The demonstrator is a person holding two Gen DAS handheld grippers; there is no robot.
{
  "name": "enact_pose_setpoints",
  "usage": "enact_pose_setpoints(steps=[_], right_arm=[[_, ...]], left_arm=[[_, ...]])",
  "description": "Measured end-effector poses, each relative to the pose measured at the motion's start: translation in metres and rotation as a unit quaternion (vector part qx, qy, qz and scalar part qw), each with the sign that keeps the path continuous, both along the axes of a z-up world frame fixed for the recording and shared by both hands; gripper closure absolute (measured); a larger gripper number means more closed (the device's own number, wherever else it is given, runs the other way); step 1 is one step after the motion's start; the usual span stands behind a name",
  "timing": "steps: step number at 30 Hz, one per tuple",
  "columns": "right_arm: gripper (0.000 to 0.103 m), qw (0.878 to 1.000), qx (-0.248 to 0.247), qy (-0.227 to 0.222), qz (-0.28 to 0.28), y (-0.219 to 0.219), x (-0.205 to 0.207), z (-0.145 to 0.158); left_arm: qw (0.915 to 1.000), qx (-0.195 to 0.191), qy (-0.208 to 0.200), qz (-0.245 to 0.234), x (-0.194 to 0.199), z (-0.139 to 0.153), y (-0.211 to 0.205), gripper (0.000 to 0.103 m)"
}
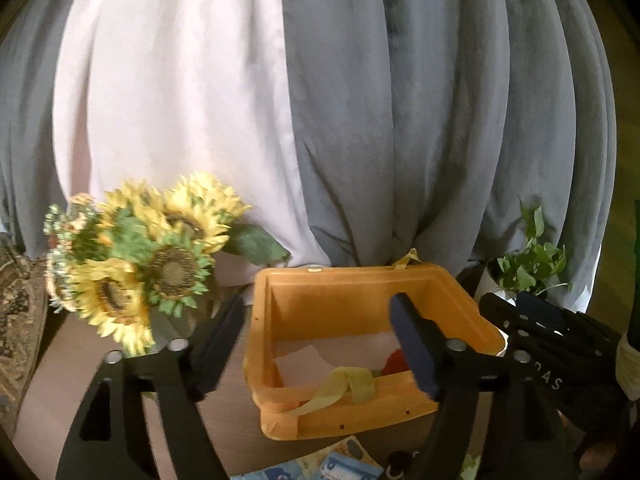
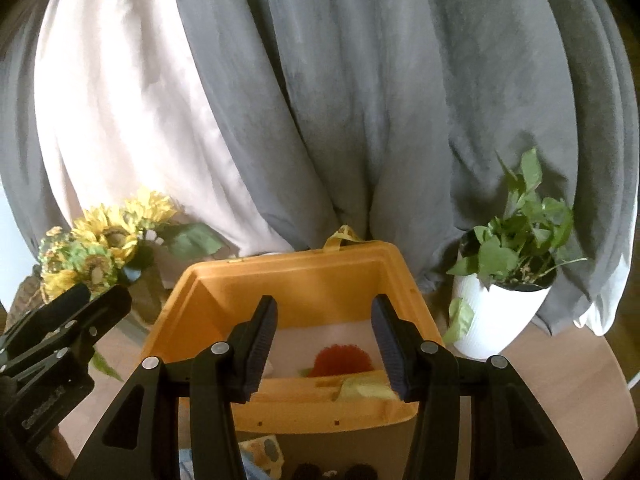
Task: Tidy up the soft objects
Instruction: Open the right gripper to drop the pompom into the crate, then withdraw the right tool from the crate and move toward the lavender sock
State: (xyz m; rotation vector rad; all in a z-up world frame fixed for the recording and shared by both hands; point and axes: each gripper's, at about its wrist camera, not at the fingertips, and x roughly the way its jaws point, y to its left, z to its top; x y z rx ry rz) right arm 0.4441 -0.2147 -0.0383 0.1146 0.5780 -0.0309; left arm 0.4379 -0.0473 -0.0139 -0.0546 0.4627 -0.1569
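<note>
An orange plastic bin (image 1: 340,276) (image 2: 280,268) stands on the brown table, right ahead of both grippers. On a white sheet (image 1: 300,360) inside it lies a fuzzy red soft thing (image 1: 394,362) (image 2: 342,360). A yellow-green strip of cloth (image 1: 348,380) (image 2: 364,390) drapes over the bin's near wall. My left gripper (image 1: 316,344) hangs wide open above the bin's near left part, nothing between its fingers. My right gripper (image 2: 325,350) is open over the bin's near edge, its jaws empty too. Each gripper shows at the side of the other's view.
A bunch of artificial sunflowers (image 1: 152,256) (image 2: 104,236) stands left of the bin. A green plant in a white pot (image 2: 504,312) stands to its right. Grey and white curtains (image 1: 400,120) hang close behind. A blue and yellow patterned item (image 1: 340,460) lies before the bin.
</note>
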Motion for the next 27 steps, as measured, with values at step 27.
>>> enact_pose_setpoints(steps=[27], right_arm=[[0.031,0.999,-0.011,-0.040,-0.004,0.014,-0.106,0.036]], left_arm=[[0.9979,0.030,-0.026,0.051,-0.114,0.027,0.019,0.003]])
